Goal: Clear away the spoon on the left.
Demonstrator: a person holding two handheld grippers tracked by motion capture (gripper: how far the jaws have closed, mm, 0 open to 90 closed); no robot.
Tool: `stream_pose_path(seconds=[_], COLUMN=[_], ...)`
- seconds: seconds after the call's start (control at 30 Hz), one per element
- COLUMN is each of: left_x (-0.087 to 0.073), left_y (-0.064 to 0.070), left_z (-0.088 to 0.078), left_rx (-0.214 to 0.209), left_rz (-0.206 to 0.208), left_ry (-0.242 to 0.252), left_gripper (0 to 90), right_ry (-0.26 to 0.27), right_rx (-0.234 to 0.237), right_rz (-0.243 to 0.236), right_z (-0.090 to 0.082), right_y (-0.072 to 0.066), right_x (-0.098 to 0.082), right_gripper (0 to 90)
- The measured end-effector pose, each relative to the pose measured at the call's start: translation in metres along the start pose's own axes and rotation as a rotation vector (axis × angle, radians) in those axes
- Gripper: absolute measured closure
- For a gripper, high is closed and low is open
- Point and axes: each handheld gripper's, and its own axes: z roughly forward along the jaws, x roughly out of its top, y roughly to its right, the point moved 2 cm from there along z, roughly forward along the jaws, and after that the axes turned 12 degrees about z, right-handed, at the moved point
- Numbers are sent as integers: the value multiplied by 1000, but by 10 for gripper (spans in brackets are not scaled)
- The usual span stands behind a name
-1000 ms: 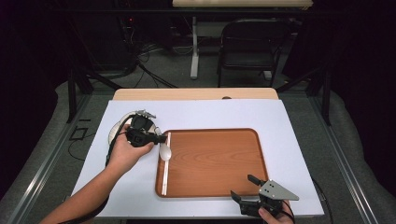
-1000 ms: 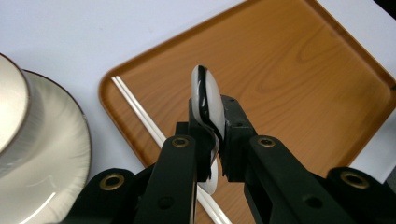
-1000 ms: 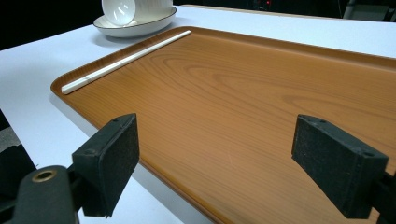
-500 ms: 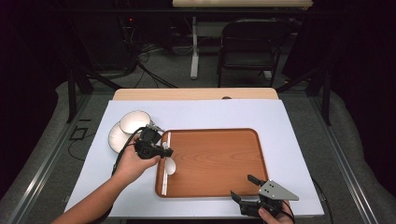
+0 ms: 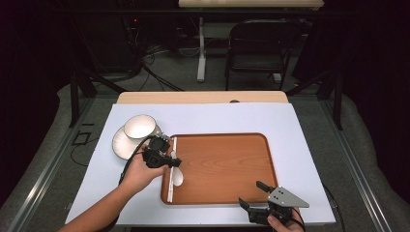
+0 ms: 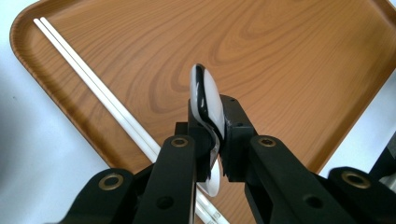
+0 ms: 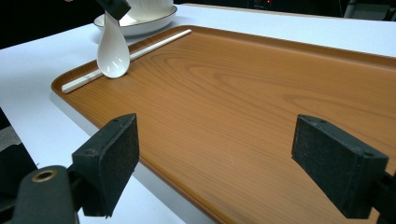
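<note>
1. High view: left gripper (image 5: 170, 160) sits at the tray's (image 5: 241, 145) 9 o'clock edge, clamped on a white spoon (image 5: 177, 175); the spoon bowl hangs toward 6 o'clock over the wood. White chopsticks (image 5: 172, 164) lie already on the tray along that left rim. Bowl (image 5: 139, 126) and plate (image 5: 121, 144) sit off the tray at about 10 o'clock, bowl resting on the plate. Right gripper (image 5: 255, 193) idles at 5 o'clock off the tray's near edge, jaws spread, holding nothing.

2. Left gripper view: jaws pinch the spoon (image 6: 204, 93) by its handle end, spoon on edge between them, tray (image 6: 289, 56) wood below, chopsticks (image 6: 93, 81) at 10 o'clock. Can't tell from here if the spoon tip touches the wood.

3. Right gripper view: right jaws wide apart, empty, over the tray (image 7: 261, 93) near rim. At 11 o'clock the spoon (image 7: 113, 53) hangs bowl-down, its tip at or just above the tray, right beside the chopsticks (image 7: 140, 51). Bowl (image 7: 147, 7) on plate (image 7: 135, 25) behind, on the table.

4. Progress, my read: looks like tray loading. Chopsticks done, spoon mid-placement and not yet released. Bowl and plate left to move. Roughly a third to half through.
</note>
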Motion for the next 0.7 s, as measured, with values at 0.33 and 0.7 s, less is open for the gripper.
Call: stream_pose_path(seconds=[0.33,0.7], left_x=[5,6], left_y=[-9,-28], left_z=[15,39], left_rx=[32,36], left_rz=[-13,-89], left_ry=[-5,-8], left_gripper=[760,720], right_ry=[-1,0], right_rx=[1,2], right_rz=[1,5], right_z=[0,0], right_y=[0,0], right_x=[0,0], right_gripper=[144,144])
